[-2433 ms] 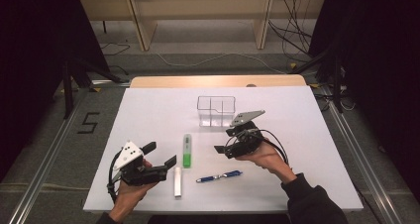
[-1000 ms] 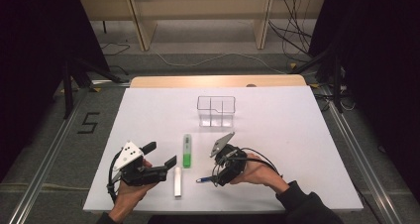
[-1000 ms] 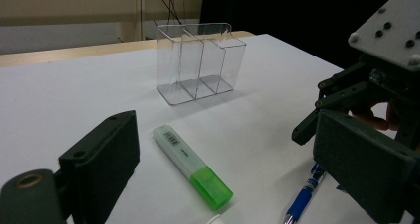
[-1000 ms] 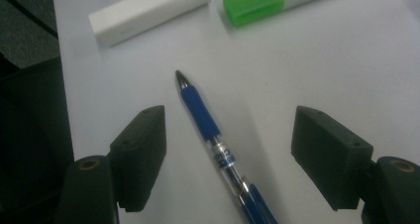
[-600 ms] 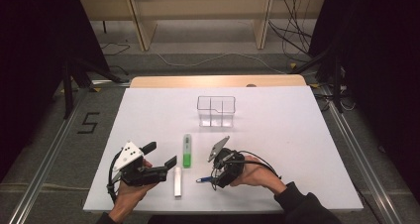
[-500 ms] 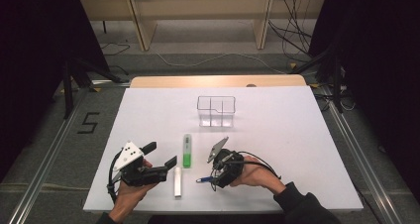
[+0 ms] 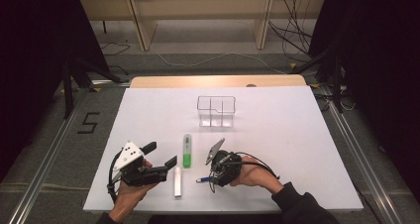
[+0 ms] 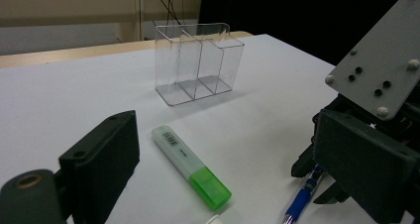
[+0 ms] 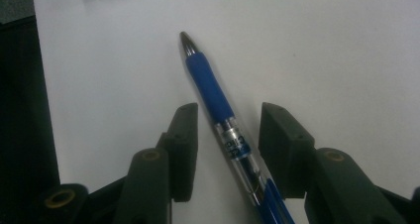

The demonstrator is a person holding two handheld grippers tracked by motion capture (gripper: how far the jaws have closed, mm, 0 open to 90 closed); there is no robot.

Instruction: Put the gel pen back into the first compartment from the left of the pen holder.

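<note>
R hand-held gripper point(image 9: 225, 135) jaws closing, straddling pen point(image 9: 218, 110).

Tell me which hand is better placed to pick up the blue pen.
The right. Its tool already straddles the blue ballpoint pen, jaws just closing, pads not yet touching. The left tool sits apart beside the green highlighter.

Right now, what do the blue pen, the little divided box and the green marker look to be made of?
Blue pen: matte, likely rubbery grip, clear glossy plastic barrel, shiny metal-looking tip. Divided box: clear, probably acrylic; the table shows through its walls. Green marker: frosted, semi-translucent plastic body with a brighter green cap.
</note>
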